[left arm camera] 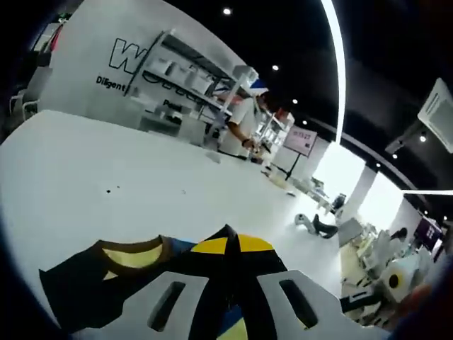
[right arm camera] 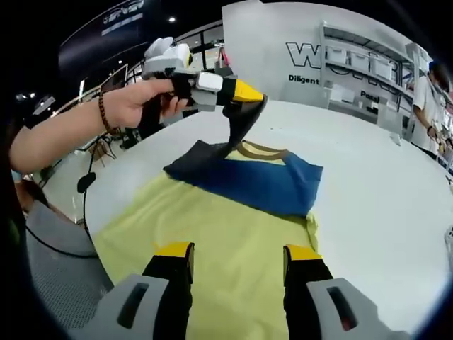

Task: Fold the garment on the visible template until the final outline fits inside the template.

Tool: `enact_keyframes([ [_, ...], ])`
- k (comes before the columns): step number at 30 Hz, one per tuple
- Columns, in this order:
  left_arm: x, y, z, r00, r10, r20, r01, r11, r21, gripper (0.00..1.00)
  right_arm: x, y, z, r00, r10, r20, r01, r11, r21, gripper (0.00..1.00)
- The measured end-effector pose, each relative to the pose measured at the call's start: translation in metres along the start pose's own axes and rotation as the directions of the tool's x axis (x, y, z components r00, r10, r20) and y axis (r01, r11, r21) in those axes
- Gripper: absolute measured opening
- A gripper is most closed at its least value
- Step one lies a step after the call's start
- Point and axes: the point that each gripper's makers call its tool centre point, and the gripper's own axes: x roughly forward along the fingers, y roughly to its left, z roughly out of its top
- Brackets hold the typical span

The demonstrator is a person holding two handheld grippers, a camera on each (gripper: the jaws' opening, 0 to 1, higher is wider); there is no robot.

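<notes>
The garment lies on the white table, showing a blue panel, a black part and a yellow-trimmed collar. Toward me it joins a wide pale yellow cloth; I cannot tell whether this is the garment's body or the template. A hand holds my left gripper over the black corner, shut on the dark fabric and lifting it into a peak. In the left gripper view its jaws meet on black cloth, with the collar to the left. My right gripper is open above the yellow cloth, holding nothing.
The white table stretches wide beyond the garment. A person stands at shelves behind its far edge and also shows at the right. A black cable hangs by the table's left edge, near a grey seat.
</notes>
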Motion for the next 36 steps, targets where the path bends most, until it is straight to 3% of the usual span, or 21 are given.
enact_keyframes([
  [6,0.017,0.015,-0.014,0.999,0.041,-0.017,-0.042,0.997,-0.061,0.00,-0.001,-0.001,-0.001,1.000,-0.003,-0.006,0.003,1.000,0.004,0.48],
  [8,0.024,0.017,-0.025,0.997,0.042,-0.060,-0.045,0.998,-0.042,0.00,-0.001,-0.001,0.001,1.000,-0.006,-0.012,0.006,1.000,0.009,0.48],
  [20,0.051,0.023,-0.064,0.986,0.050,-0.161,-0.062,0.996,-0.068,0.00,-0.006,-0.007,0.005,1.000,-0.021,-0.006,0.021,1.000,0.003,0.49],
  [26,0.062,0.017,-0.078,0.979,0.037,-0.200,-0.041,0.999,-0.014,0.00,-0.009,-0.011,0.001,0.999,-0.031,-0.011,0.031,0.999,0.014,0.49],
  [30,0.069,0.021,-0.096,0.968,0.068,-0.242,-0.069,0.998,0.003,0.00,-0.012,-0.016,-0.003,0.999,-0.047,-0.016,0.048,0.998,0.033,0.49],
  [32,0.072,0.025,-0.100,0.968,0.066,-0.244,-0.067,0.998,0.005,0.00,-0.013,-0.016,-0.005,0.999,-0.050,-0.021,0.050,0.998,0.031,0.49],
  [34,0.075,0.030,-0.103,0.963,0.100,-0.249,-0.111,0.993,-0.030,0.00,-0.012,-0.015,-0.006,0.999,-0.047,-0.026,0.048,0.998,0.033,0.49],
  [36,0.081,0.032,-0.106,0.965,0.091,-0.247,-0.099,0.995,-0.022,0.00,-0.012,-0.013,-0.008,0.999,-0.044,-0.033,0.045,0.999,0.031,0.49],
])
